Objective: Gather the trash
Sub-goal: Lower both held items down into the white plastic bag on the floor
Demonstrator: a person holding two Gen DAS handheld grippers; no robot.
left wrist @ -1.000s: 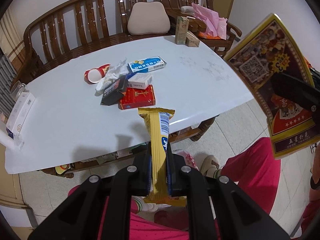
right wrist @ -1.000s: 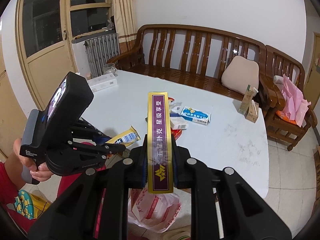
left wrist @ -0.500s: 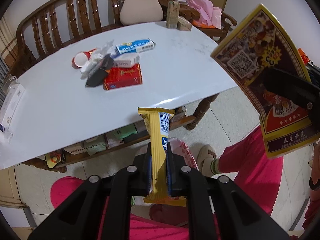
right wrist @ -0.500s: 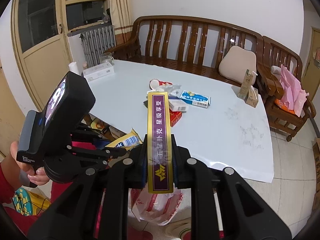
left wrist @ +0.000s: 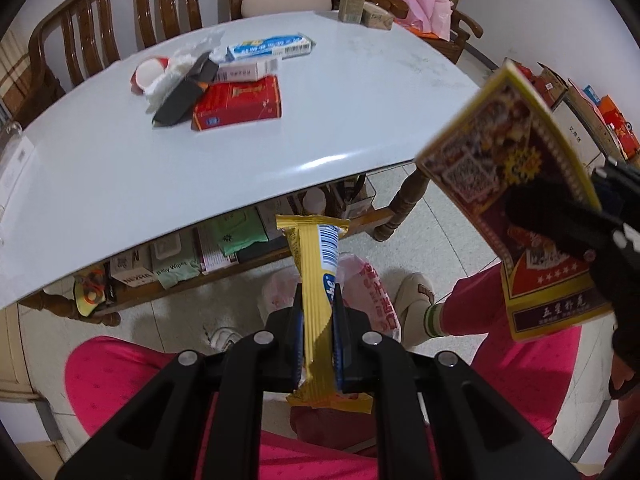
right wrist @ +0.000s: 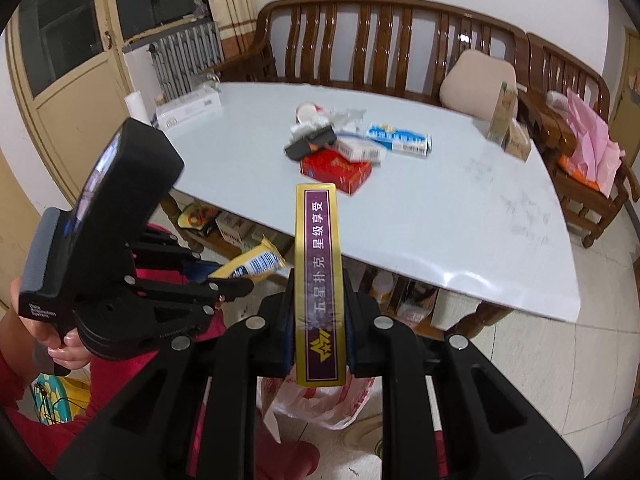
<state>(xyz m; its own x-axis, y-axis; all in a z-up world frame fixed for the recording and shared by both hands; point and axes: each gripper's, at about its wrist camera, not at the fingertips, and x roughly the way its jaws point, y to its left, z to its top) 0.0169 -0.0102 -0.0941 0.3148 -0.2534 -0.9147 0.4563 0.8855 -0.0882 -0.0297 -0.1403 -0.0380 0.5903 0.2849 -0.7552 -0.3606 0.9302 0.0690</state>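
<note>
While your left gripper (left wrist: 318,344) clamps a long yellow snack wrapper with a white-and-blue barcode panel (left wrist: 316,280), its jaws closed on the wrapper's lower half, the packet stands upright off the table's near edge, over the floor. Seen from the right wrist, that same wrapper (right wrist: 256,264) pokes out sideways from the left gripper (right wrist: 236,286).

Your right gripper (right wrist: 320,332) grips a flat gold-bordered maroon playing-card box (right wrist: 319,276) edge-on, fingers pressed against both faces. From the left wrist the box's printed face (left wrist: 516,216) hangs to the right, level with the table edge.

Below both tools, a thin white plastic bag with red lettering (right wrist: 320,404) sits on the tiled floor (right wrist: 568,360) between your pink-clad knees.

On the pale blue-white tabletop (left wrist: 120,172), more litter lies in a cluster well apart from both grippers: a red cigarette carton (left wrist: 238,102), a small white box (left wrist: 246,70) touching its far side, a blue-and-white toothpaste box (left wrist: 270,46) beyond that, a black packet (left wrist: 180,98), crumpled clear film (left wrist: 176,68) and a tipped red-and-white paper cup (left wrist: 146,74). Two small drink cartons (right wrist: 508,124) stand at the far right corner. A wooden slatted bench (right wrist: 360,40) with a beige cushion (right wrist: 478,84) runs behind the table.
</note>
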